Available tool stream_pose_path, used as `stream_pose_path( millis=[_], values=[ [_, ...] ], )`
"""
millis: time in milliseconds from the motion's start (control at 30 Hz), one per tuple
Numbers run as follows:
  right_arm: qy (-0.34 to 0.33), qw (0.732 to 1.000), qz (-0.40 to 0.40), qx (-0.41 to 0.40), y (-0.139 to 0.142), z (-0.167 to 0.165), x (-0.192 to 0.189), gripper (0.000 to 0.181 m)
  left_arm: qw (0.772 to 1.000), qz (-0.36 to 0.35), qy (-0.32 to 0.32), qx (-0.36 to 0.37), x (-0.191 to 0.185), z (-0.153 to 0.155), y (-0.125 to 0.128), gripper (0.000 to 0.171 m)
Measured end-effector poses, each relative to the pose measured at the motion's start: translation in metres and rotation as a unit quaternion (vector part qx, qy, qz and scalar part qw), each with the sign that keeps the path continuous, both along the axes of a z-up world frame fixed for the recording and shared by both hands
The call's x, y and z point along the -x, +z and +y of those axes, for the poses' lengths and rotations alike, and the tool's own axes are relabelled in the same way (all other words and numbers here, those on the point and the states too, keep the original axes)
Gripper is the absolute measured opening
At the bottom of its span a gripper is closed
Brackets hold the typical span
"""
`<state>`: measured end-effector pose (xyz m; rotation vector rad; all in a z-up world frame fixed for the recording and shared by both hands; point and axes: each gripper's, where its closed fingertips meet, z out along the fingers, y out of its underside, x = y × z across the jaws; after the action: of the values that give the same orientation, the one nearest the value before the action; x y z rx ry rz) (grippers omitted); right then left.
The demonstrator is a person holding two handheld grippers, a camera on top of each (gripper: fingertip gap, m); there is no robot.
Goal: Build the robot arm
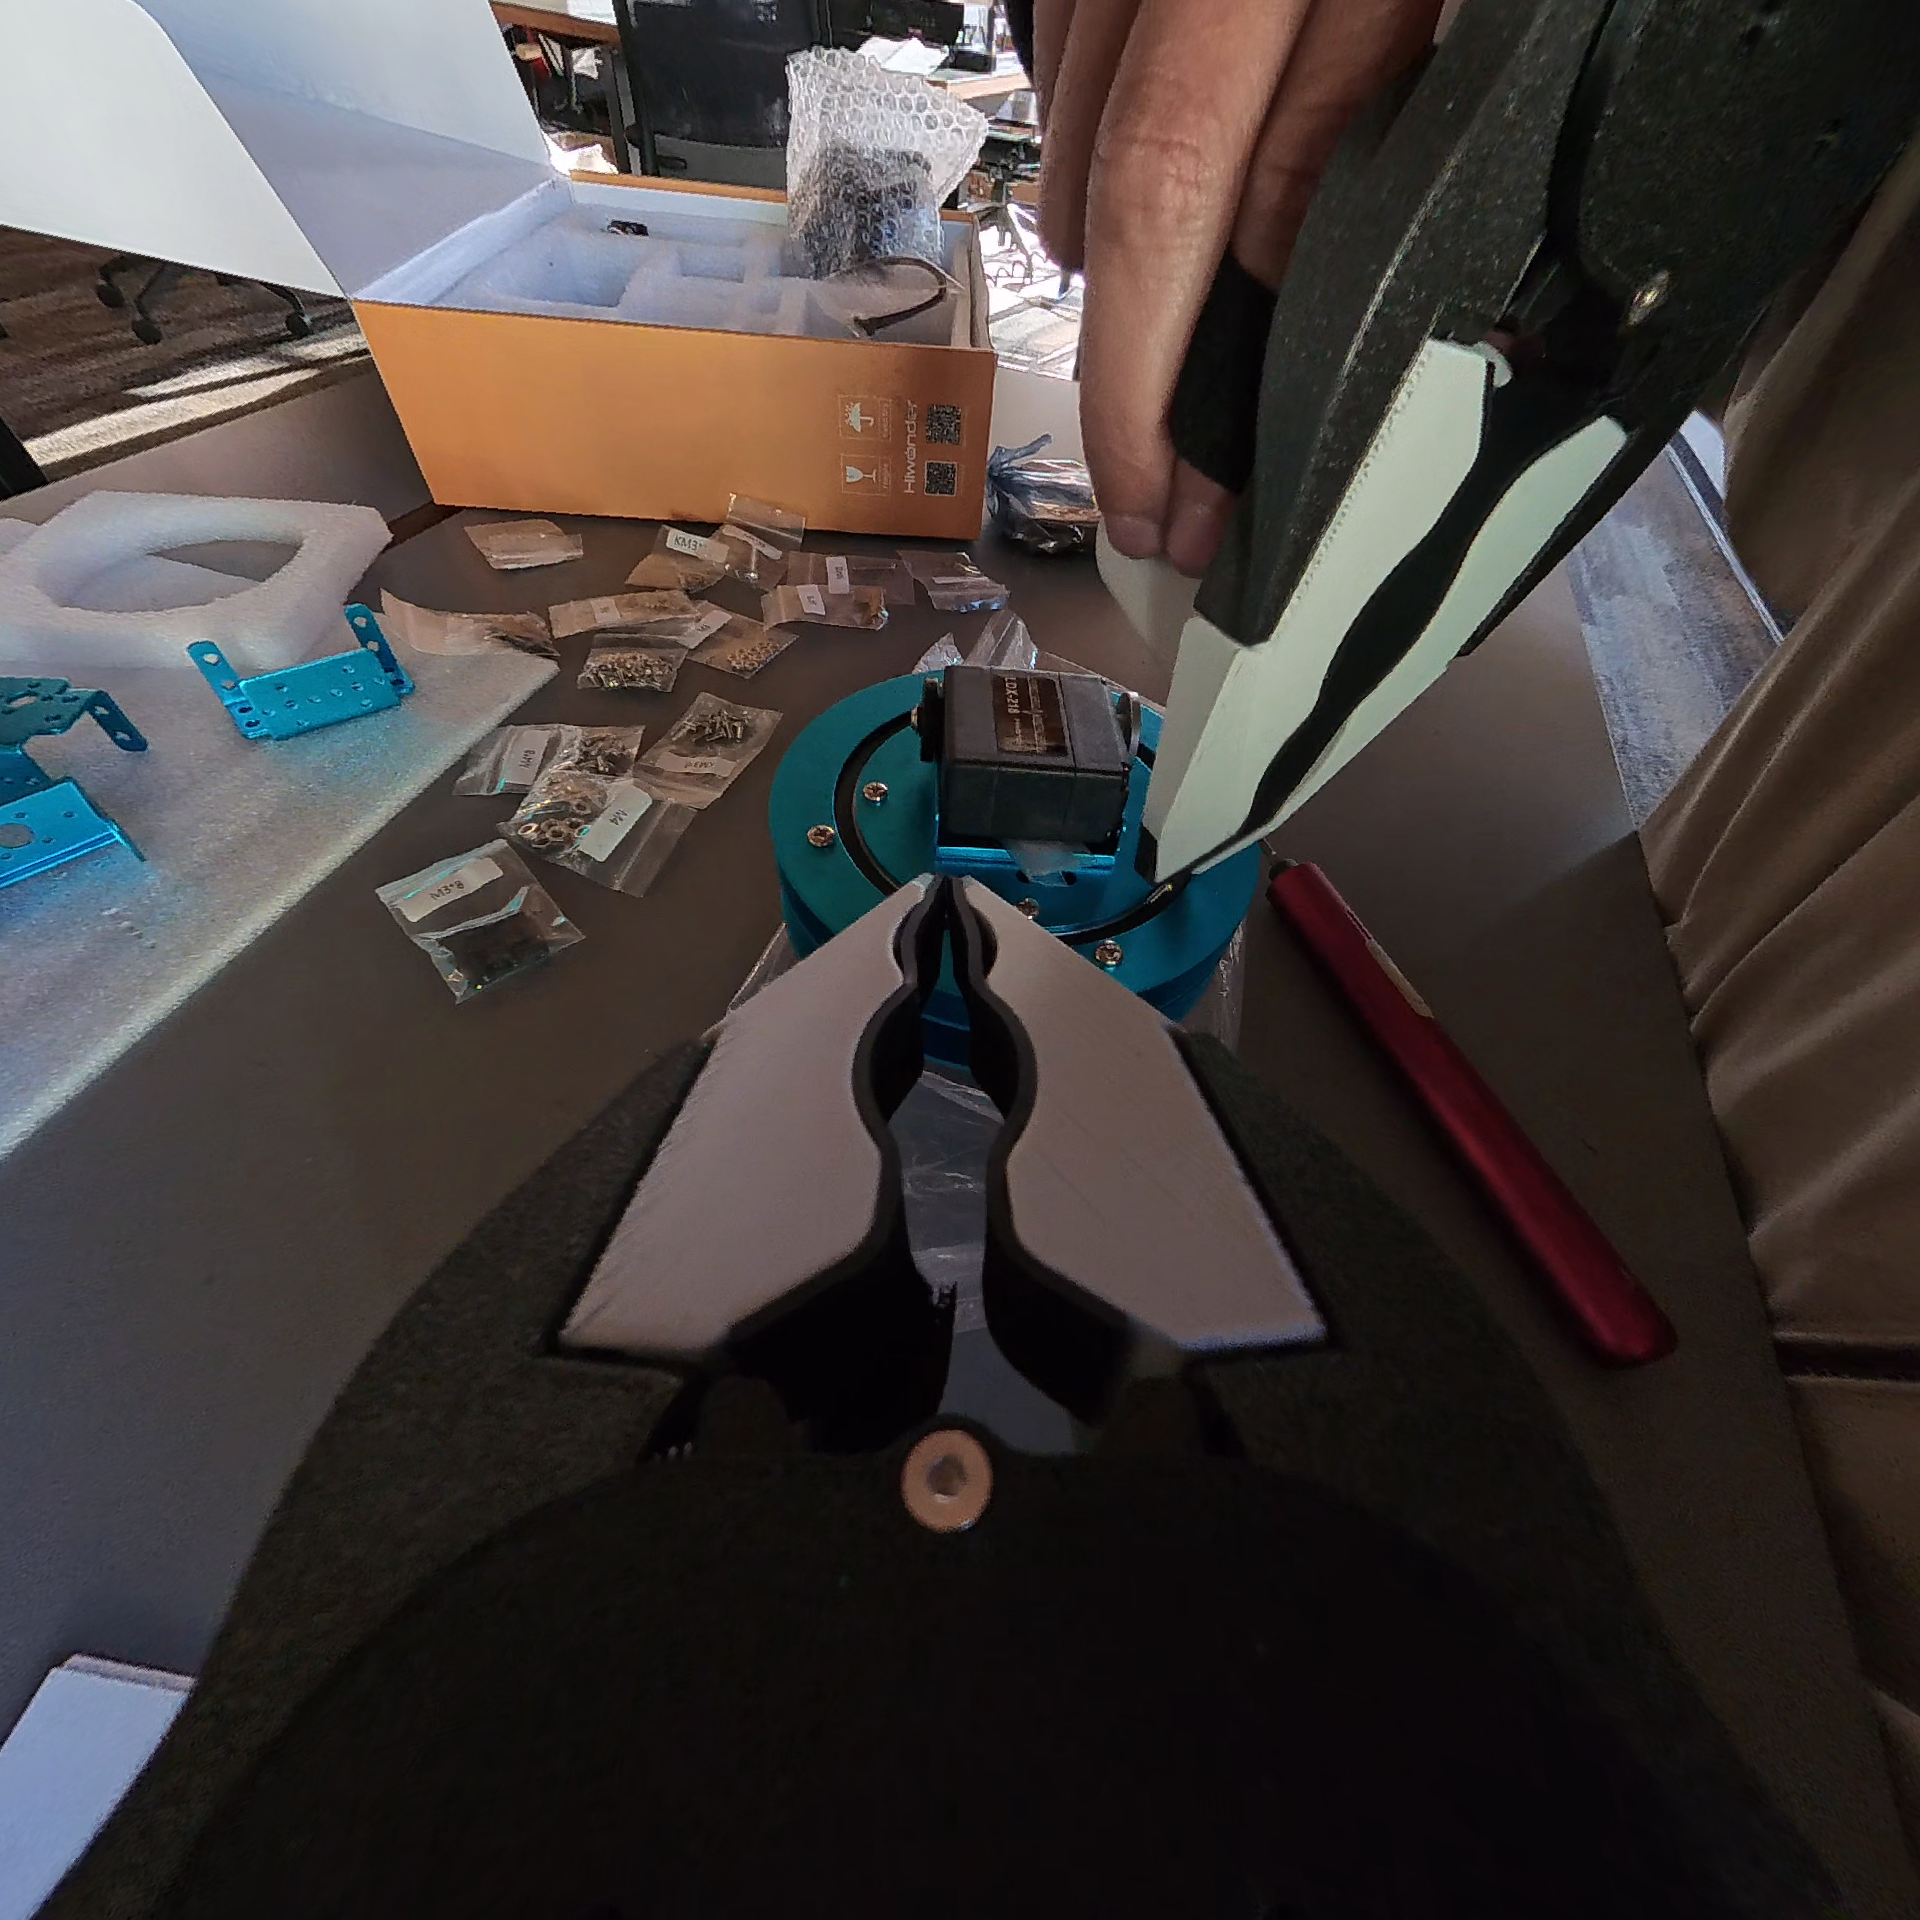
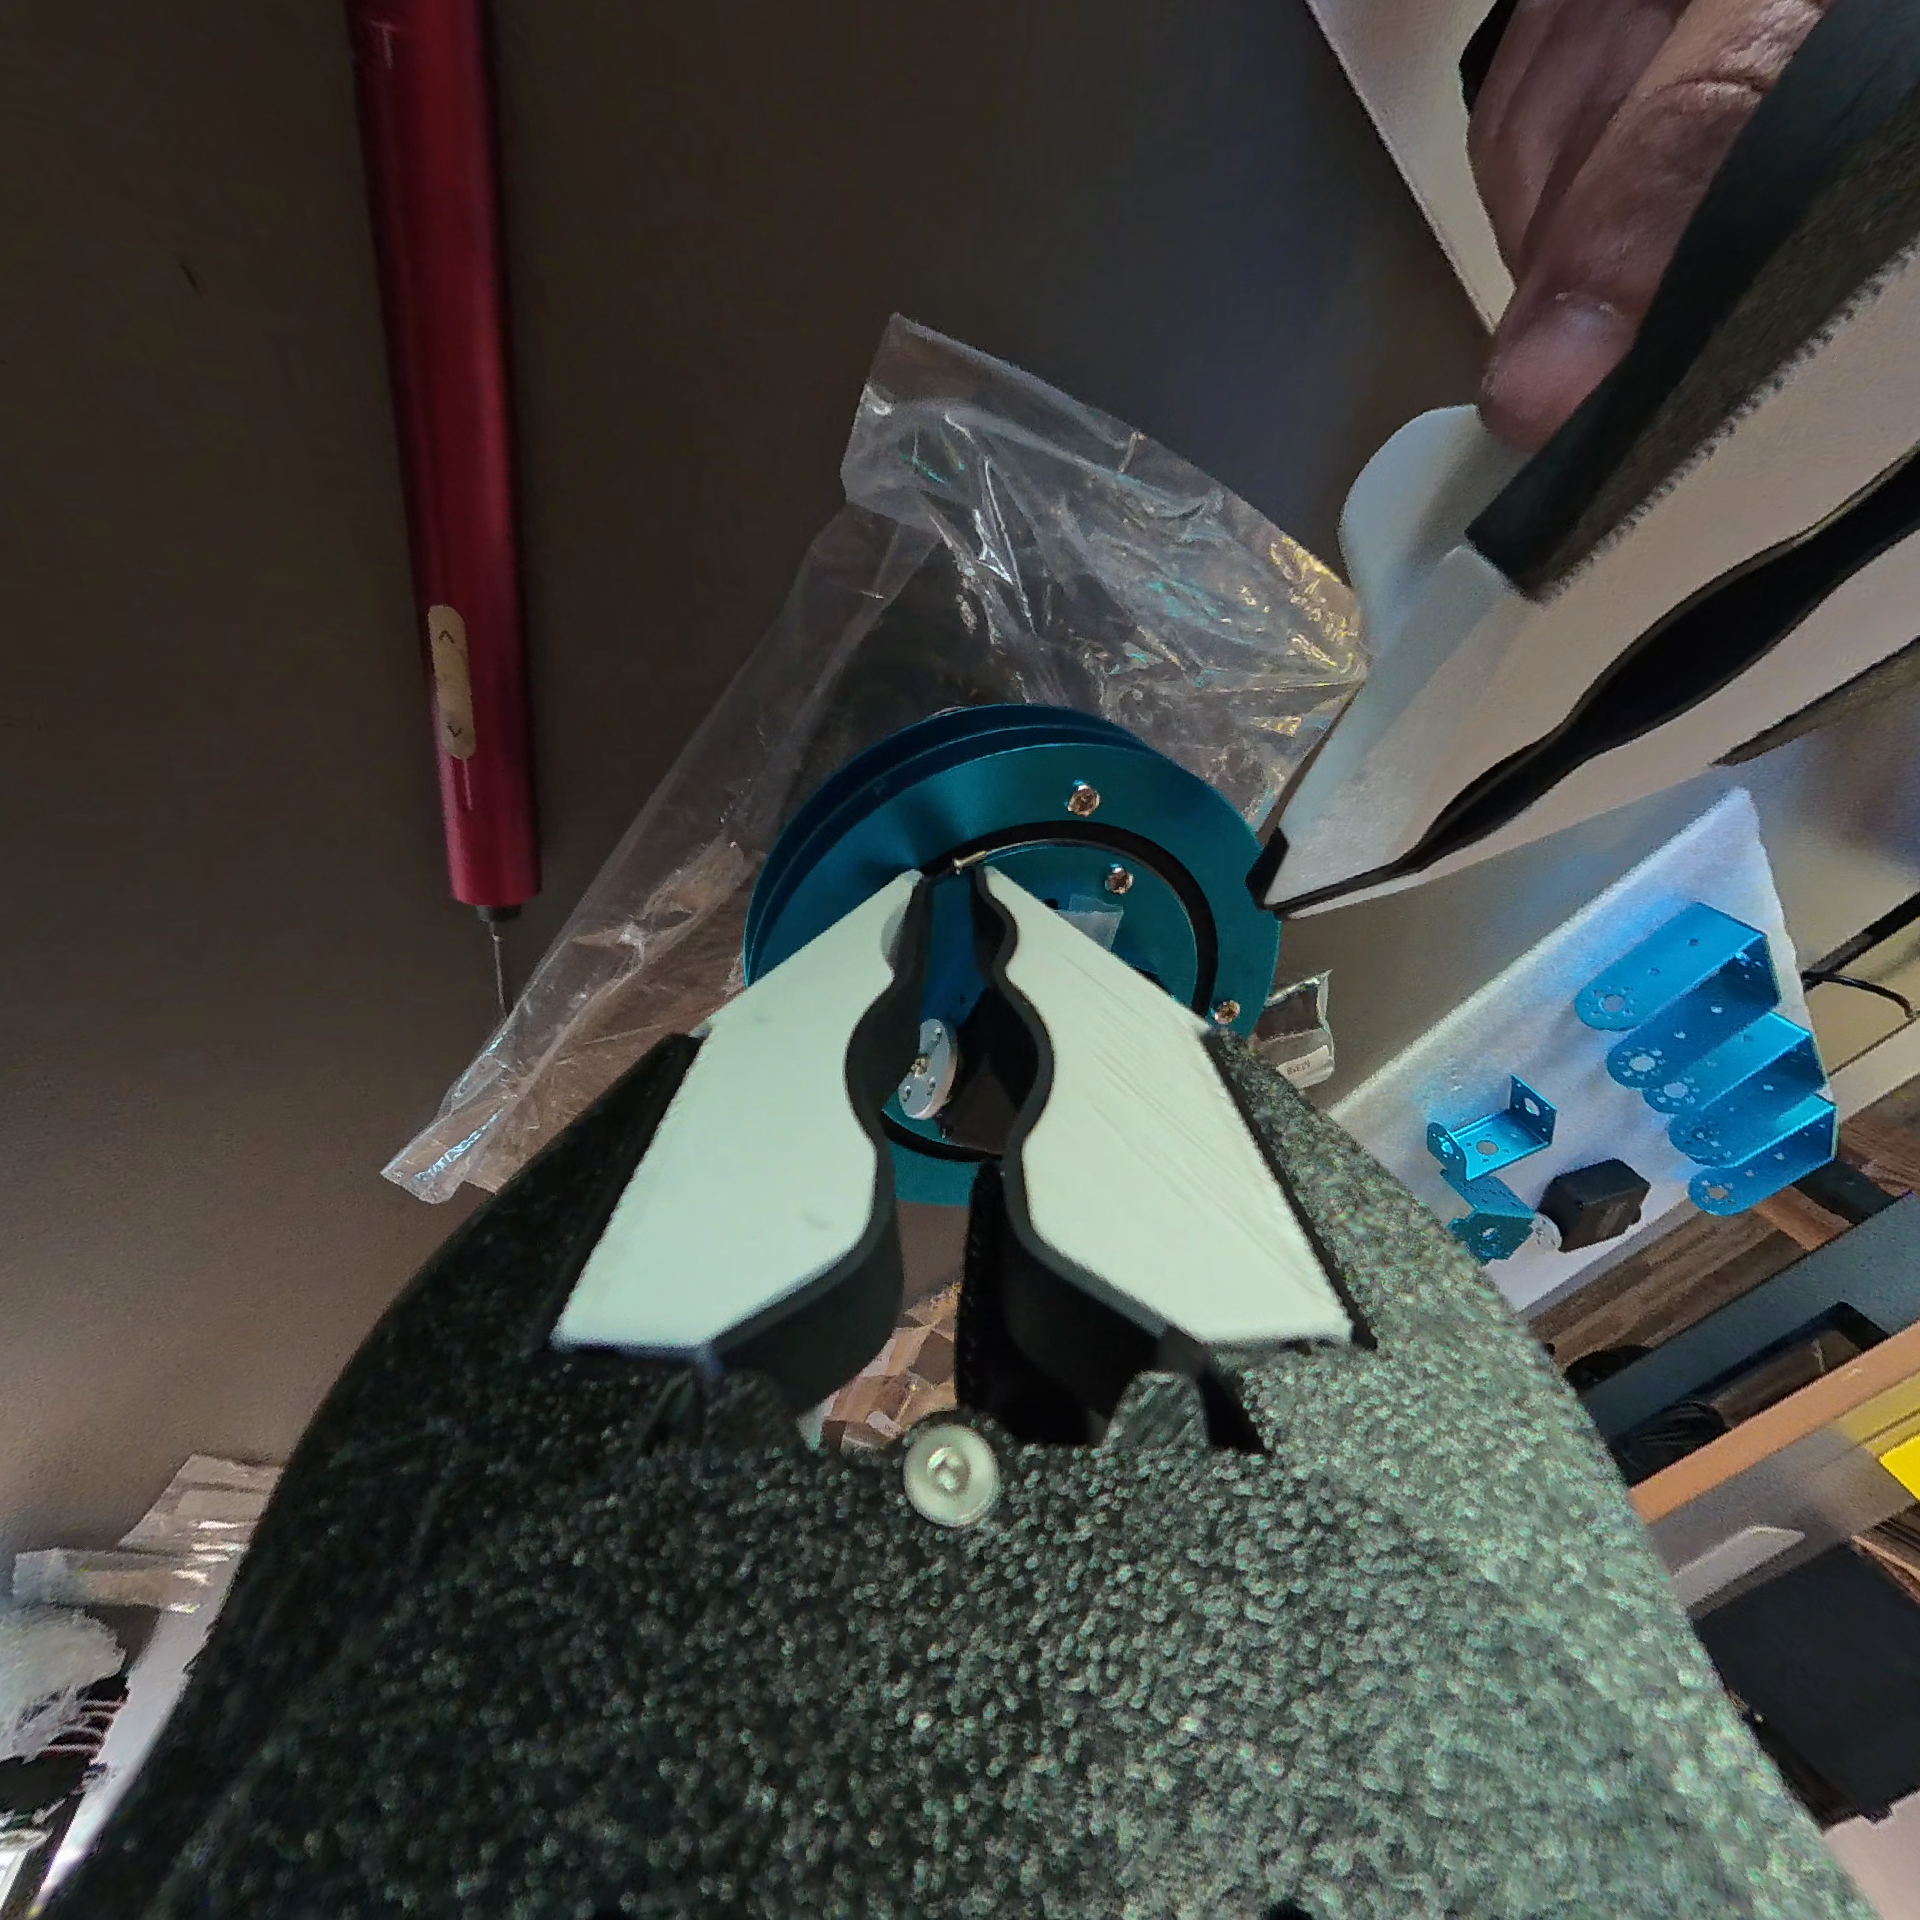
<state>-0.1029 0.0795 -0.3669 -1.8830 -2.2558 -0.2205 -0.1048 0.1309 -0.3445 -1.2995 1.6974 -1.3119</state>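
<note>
My left hand-held gripper (image 1: 948, 883) is closed empty at the lower rim of the blue round base (image 1: 831, 831) mid-frame; the right hand-held gripper (image 1: 1195, 868), closed too, touches its right edge. A nudge could topple the black servo (image 1: 1023, 748).

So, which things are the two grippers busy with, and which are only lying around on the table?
Busy with:
- left gripper and right gripper, both with tips at the blue round base
- black motor block standing on that base

Lying around:
- red pen-like tool
- small bags of screws
- blue brackets
- orange box
- clear plastic bag
</note>
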Motion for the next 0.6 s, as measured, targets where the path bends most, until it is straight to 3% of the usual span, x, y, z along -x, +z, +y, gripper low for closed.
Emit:
stream_pose_path(
  millis=[600],
  values=[
    [0.074, 0.995, -0.046, 0.045, -0.001, 0.0, 0.002, 0.006, 1.0, 0.014, 0.005, -0.009, -0.002, 0.005, -0.01, 0.0]
  ],
)
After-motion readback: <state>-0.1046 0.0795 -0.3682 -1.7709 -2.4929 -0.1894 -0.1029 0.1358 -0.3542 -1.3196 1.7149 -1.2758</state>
